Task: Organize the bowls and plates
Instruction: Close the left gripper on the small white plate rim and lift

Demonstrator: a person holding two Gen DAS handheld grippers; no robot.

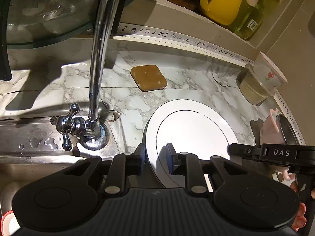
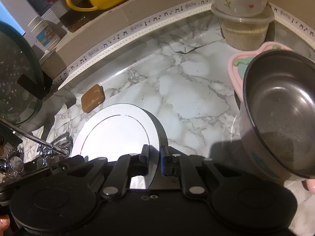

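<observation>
A white plate (image 1: 193, 131) with a thin dark ring is held tilted above the marble counter. My left gripper (image 1: 155, 157) is shut on its left rim. My right gripper (image 2: 154, 157) is shut on its right rim; the plate also shows in the right wrist view (image 2: 116, 133). The right gripper's body shows in the left wrist view (image 1: 275, 153). A dark-lined bowl (image 2: 281, 114) with a pale outside sits tilted at the right, against a pink dish (image 2: 236, 64). The bowl also shows in the left wrist view (image 1: 287, 129).
A chrome tap (image 1: 98, 59) stands at the sink edge on the left. A brown soap bar (image 1: 148, 77) lies on the marble counter (image 2: 187, 90). Stacked clear tubs (image 2: 244, 13) stand at the back right. A yellow mug (image 1: 220, 2) and bottles are on the ledge. A glass lid (image 1: 45, 9) leans at the left.
</observation>
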